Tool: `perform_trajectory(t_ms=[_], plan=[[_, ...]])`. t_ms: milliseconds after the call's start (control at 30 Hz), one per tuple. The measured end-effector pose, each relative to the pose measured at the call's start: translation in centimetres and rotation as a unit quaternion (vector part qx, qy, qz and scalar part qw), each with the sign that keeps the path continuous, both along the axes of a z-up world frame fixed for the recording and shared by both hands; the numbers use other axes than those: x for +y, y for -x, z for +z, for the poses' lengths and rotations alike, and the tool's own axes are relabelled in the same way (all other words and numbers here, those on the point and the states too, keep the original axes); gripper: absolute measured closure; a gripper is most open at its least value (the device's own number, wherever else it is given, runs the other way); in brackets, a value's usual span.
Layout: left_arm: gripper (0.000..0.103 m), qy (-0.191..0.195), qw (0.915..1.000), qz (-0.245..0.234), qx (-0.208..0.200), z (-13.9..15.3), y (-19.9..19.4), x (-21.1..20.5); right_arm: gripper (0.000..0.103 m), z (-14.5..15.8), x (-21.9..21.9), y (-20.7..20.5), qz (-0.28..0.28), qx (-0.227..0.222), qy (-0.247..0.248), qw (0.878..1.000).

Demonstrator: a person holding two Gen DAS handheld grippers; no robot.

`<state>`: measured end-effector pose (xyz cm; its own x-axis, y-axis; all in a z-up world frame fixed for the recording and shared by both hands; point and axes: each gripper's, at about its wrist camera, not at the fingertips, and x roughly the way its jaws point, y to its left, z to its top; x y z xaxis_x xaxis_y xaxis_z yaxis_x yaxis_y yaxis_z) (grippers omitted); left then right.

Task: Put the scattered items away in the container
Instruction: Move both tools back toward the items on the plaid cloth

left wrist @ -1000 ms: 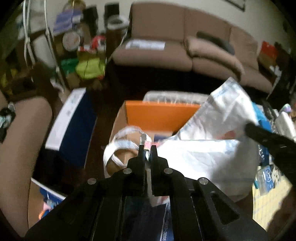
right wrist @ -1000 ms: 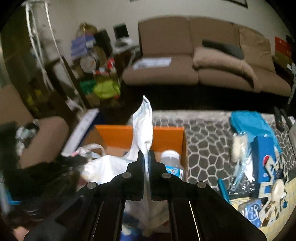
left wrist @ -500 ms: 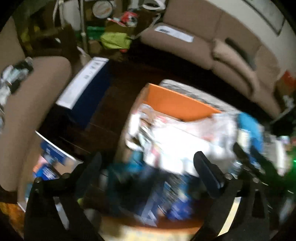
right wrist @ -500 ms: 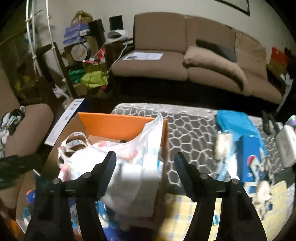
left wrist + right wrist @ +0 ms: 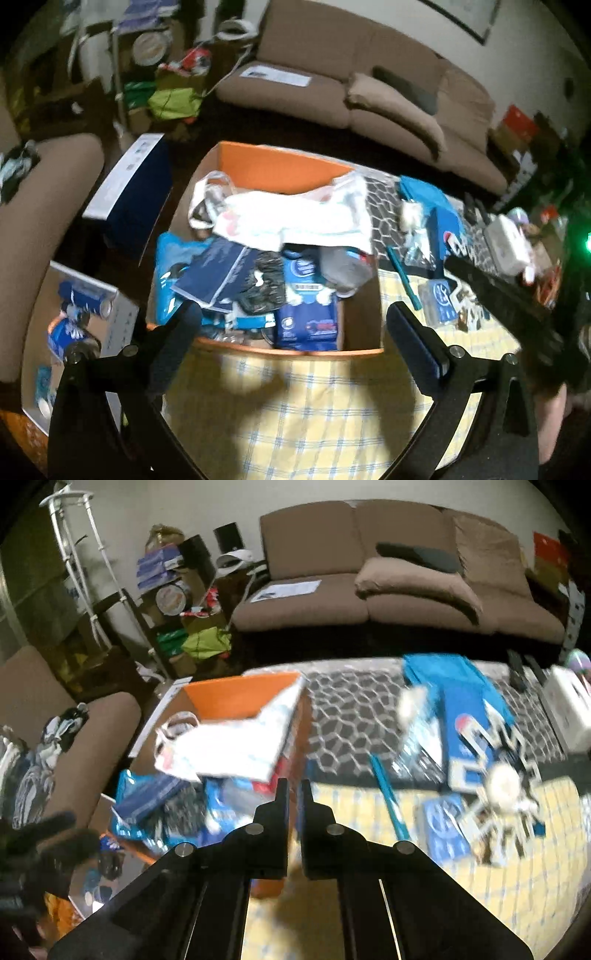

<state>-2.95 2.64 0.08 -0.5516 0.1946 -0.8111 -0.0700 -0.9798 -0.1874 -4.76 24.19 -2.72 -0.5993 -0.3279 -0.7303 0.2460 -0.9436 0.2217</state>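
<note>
Yellow checked cloth (image 5: pixel 295 406) bare in front of orange box (image 5: pixel 280 170). Brown sofa (image 5: pixel 369 590) behind box. Left gripper (image 5: pixel 291 332) wide, empty. Right gripper (image 5: pixel 293 788) pinched narrow, empty.

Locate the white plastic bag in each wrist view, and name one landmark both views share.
Left wrist: the white plastic bag lies upper centre, draped over the far part of the orange cardboard box, its edge hanging over the box's right wall.
Right wrist: the bag sits left of centre, in the same box, above the fingertips.
Shared landmark: the teal pen on the tabletop right of the box.
</note>
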Motion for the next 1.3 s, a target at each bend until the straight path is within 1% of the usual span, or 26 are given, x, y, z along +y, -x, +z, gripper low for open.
perform_trajectory(t_ms=[67,133,167,267,300,400,433,500,533,600,633,667,700,733,833,900,1000,1167,1300], plan=[[0.003,0.004,1.0,-0.007,-0.001,0.4,-0.1,1.2,0.098,-0.2,1.6,-1.3,-0.006,-0.003,-0.007,1.0],[0.003,-0.012,0.9997,-0.022,-0.002,0.7,-0.5,2.1,0.098,-0.6,3.6,-2.8,-0.014,-0.005,-0.025,1.0],[0.003,-0.016,0.9994,-0.031,0.003,1.0,-0.7,2.6,0.098,-0.9,4.4,-3.4,-0.019,-0.008,-0.025,0.999],[0.003,0.005,0.9988,-0.047,0.015,1.2,-1.3,3.7,0.098,-1.7,7.6,-5.1,-0.036,-0.033,0.027,0.998],[0.003,0.01,0.9986,-0.049,0.017,1.2,-1.4,4.0,0.097,-1.8,8.3,-5.5,-0.04,-0.035,0.031,0.998],[0.003,0.007,0.9988,-0.046,0.013,0.9,-1.2,4.3,0.097,-2.0,9.1,-6.6,-0.045,-0.029,-0.005,0.999],[0.003,0.005,0.9989,-0.046,0.011,0.8,-1.1,4.3,0.097,-2.3,9.4,-6.8,-0.044,-0.028,-0.009,0.999],[0.003,0.009,0.9989,-0.045,0.011,0.6,-0.9,4.6,0.097,-2.9,9.9,-7.3,-0.041,-0.021,-0.003,0.999],[0.003,0.016,0.9989,-0.042,0.011,0.5,-0.8,4.7,0.097,-3.4,10.1,-7.7,-0.04,-0.013,0.001,0.999],[0.003,0.017,0.999,-0.04,0.011,0.4,-0.8,4.8,0.097,-4.9,10.5,-8.7,-0.043,0.005,0.008,0.999],[0.003,0.015,0.999,-0.04,0.013,0.4,-0.8,4.8,0.097,-5.7,10.6,-9.1,-0.048,0.003,0.01,0.999],[0.003,0.013,0.999,-0.04,0.016,0.4,-1.0,5.0,0.097,-6.6,10.6,-9.3,-0.046,-0.013,0.01,0.999],[0.003,0.014,0.9988,-0.042,0.019,0.4,-1.2,5.2,0.097,-7.1,10.5,-9.2,-0.039,-0.027,0.01,0.999],[0.003,0.018,0.9986,-0.044,0.022,0.4,-1.3,5.5,0.097,-7.3,10.2,-9.3,-0.028,-0.032,0.005,0.999],[0.003,0.028,0.9981,-0.048,0.027,0.1,-1.4,6.1,0.097,-6.5,10.2,-9.3,-0.023,-0.013,-0.007,1.0],[0.003,0.028,0.9981,-0.047,0.026,-0.1,-1.3,6.3,0.097,-6.0,10.7,-9.3,-0.024,-0.007,0.007,1.0],[0.003,0.023,0.9984,-0.05,0.015,-0.6,-1.2,6.5,0.097,-5.7,11.1,-9.4,-0.026,-0.006,0.01,1.0],[0.003,0.014,0.9987,-0.048,0.01,-0.9,-1.1,6.9,0.097,-5.6,11.8,-9.6,-0.031,-0.008,0.018,0.999],[0.003,0.02,0.9983,-0.055,0.007,-1.2,-1.3,7.6,0.097,-5.6,12.1,-9.7,-0.032,-0.009,0.019,0.999]])
